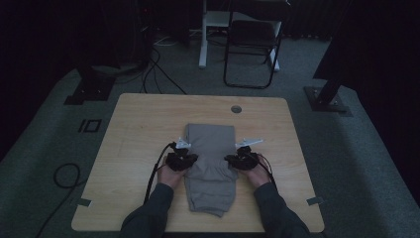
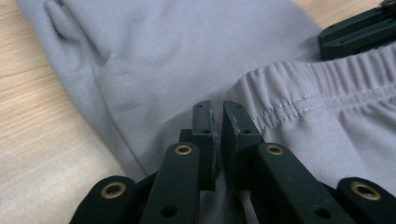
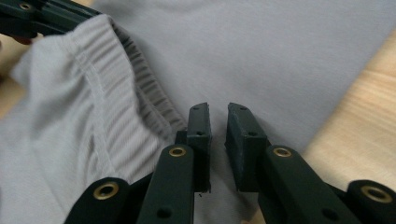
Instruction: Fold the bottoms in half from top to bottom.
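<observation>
- Since both claws sit at the elastic waistband [image 2: 322, 100] of the grey trousers [image 1: 210, 144], one at each side, a thin pinch could let the fabric slip free if lifted.
- The left gripper [image 2: 217, 135] has its jaws nearly together; whether cloth is caught between them I cannot tell. The right gripper [image 3: 218, 140] stands slightly parted, nothing visibly held.
- Uneven pulling would skew the fold; the trousers lie folded lengthwise mid-tabletop, reaching toward the near edge.
- The wooden tabletop [image 1: 133, 124] is pale and smooth, so cloth may slide.
- The room is dim, with a folding chair [image 1: 251, 39] and cables [image 1: 158, 69] on grey carpet beyond the far edge.
</observation>
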The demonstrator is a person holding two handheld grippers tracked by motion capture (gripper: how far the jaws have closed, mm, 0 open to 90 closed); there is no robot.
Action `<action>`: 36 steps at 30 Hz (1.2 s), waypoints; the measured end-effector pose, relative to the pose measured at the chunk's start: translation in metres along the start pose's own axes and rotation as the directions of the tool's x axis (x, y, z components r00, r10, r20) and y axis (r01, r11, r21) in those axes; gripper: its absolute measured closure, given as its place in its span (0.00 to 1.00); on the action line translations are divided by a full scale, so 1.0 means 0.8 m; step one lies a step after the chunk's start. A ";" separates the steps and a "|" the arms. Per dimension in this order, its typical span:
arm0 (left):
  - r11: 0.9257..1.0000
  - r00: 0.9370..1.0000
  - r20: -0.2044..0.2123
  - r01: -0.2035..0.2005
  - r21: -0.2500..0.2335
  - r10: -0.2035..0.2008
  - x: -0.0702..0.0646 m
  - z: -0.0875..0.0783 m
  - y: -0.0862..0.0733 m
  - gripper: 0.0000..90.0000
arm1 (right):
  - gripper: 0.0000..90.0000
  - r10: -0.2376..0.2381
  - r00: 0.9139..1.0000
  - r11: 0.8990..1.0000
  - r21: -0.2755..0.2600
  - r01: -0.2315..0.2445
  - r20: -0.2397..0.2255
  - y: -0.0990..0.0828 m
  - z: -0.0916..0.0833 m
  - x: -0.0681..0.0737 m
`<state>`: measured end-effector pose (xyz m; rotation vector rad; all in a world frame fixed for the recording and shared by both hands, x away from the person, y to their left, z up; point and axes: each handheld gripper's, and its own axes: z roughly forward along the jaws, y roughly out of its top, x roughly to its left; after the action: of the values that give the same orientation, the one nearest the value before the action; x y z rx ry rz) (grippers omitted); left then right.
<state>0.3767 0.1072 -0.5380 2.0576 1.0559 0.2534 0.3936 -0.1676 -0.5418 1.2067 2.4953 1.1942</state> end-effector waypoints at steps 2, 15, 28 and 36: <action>1.000 1.000 0.017 -0.008 -0.012 0.008 -0.005 -0.008 -0.003 0.91 | 0.88 0.004 1.000 1.000 -0.007 -0.004 -0.024 -0.002 -0.005 0.003; 0.997 0.994 0.076 -0.076 0.011 0.075 -0.034 -0.032 -0.031 0.88 | 0.83 -0.064 0.989 0.998 0.018 0.067 -0.136 -0.016 -0.021 0.040; 0.992 0.991 0.071 -0.113 0.053 0.109 -0.039 -0.044 -0.049 0.80 | 0.76 -0.185 0.954 0.979 0.046 0.201 -0.235 -0.031 -0.031 0.064; 0.991 0.990 0.082 -0.116 0.067 0.111 -0.046 -0.038 -0.048 0.75 | 0.64 -0.179 0.972 0.981 0.047 0.188 -0.149 -0.031 -0.027 0.063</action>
<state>0.3158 0.1094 -0.5395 2.1773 0.9137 0.1935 0.3353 -0.1540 -0.5338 0.9059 2.6964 1.2050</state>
